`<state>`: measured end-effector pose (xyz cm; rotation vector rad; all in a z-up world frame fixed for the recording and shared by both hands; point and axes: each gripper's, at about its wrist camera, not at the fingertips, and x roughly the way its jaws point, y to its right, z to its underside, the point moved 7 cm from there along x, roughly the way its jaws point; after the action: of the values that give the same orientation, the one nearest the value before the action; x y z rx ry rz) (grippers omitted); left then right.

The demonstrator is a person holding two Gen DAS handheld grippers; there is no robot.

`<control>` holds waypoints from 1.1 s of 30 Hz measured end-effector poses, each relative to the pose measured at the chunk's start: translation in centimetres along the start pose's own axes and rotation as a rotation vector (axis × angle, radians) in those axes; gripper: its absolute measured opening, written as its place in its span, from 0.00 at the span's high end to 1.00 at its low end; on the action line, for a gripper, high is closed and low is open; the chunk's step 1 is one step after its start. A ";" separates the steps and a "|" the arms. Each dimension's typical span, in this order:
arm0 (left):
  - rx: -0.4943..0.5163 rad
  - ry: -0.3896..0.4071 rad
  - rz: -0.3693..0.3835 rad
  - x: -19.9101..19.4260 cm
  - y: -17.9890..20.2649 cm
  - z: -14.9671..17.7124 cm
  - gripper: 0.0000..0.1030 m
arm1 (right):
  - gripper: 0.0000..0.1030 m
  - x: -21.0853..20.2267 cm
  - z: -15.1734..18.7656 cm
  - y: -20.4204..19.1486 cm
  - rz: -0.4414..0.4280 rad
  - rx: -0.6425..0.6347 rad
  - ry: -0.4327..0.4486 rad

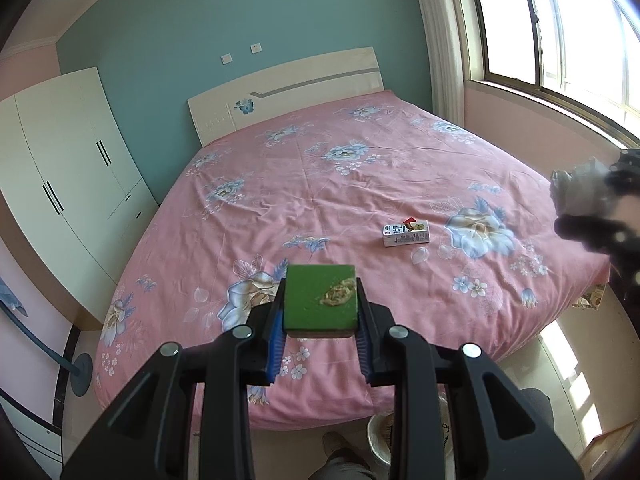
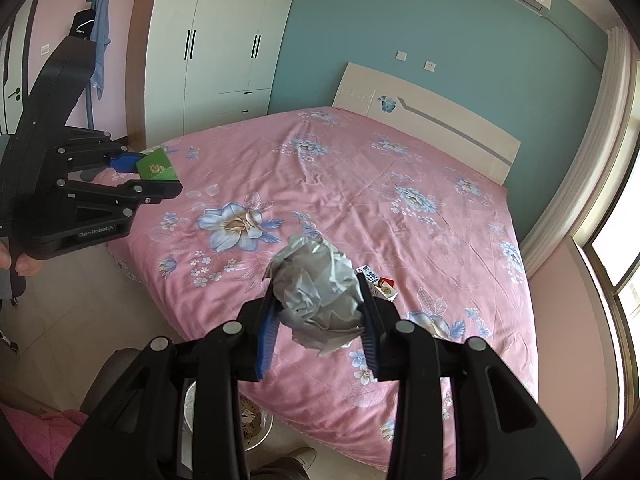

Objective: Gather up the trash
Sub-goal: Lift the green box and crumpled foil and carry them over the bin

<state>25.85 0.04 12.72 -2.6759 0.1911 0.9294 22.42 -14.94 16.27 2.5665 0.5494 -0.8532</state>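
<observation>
A wide bed covered by a pink sheet printed with blue and white flowers (image 1: 360, 168) was shown from above its foot in both wrist views. The left gripper (image 1: 320, 304) was held over the near end of the bed, its black jaws with blue pads closed on the sides of a flat green rectangular pack with a gold emblem (image 1: 320, 300); the emblem could not be read. In the right wrist view the same left gripper (image 2: 160, 178) was seen at the left edge, with the white lettering "GenRobot.AI" on its black body.

The right gripper (image 2: 320, 304) was closed around a crumpled ball of grey-white paper (image 2: 316, 296), held clear above the sheet. In the left wrist view this gripper (image 1: 592, 208) appeared blurred at the right edge.

A small white rectangular carton with a red flap and fine print (image 1: 406, 233) lay on its side on the sheet, apart from both grippers; its print was too small to read. A round pale bin (image 2: 256, 424) holding scraps stood on the floor at the foot of the bed. A white wardrobe (image 2: 216, 48) stood by the teal wall.
</observation>
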 end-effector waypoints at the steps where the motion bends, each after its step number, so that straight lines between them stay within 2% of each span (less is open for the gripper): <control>1: 0.007 -0.013 0.000 0.4 0.1 0.5 0.69 | 0.64 0.3 0.5 -0.3 -0.005 -0.003 -0.011; 18: 0.081 -0.254 0.062 8.6 4.3 11.0 0.69 | 0.64 8.5 9.9 -3.8 -0.114 0.015 -0.198; 33: 0.106 -0.421 0.129 13.8 8.2 18.6 0.69 | 0.64 14.1 16.7 -7.7 -0.172 0.022 -0.302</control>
<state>23.96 -2.06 -11.73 -2.3289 0.3092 1.4509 21.25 -12.73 -6.76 2.3706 0.6750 -1.2840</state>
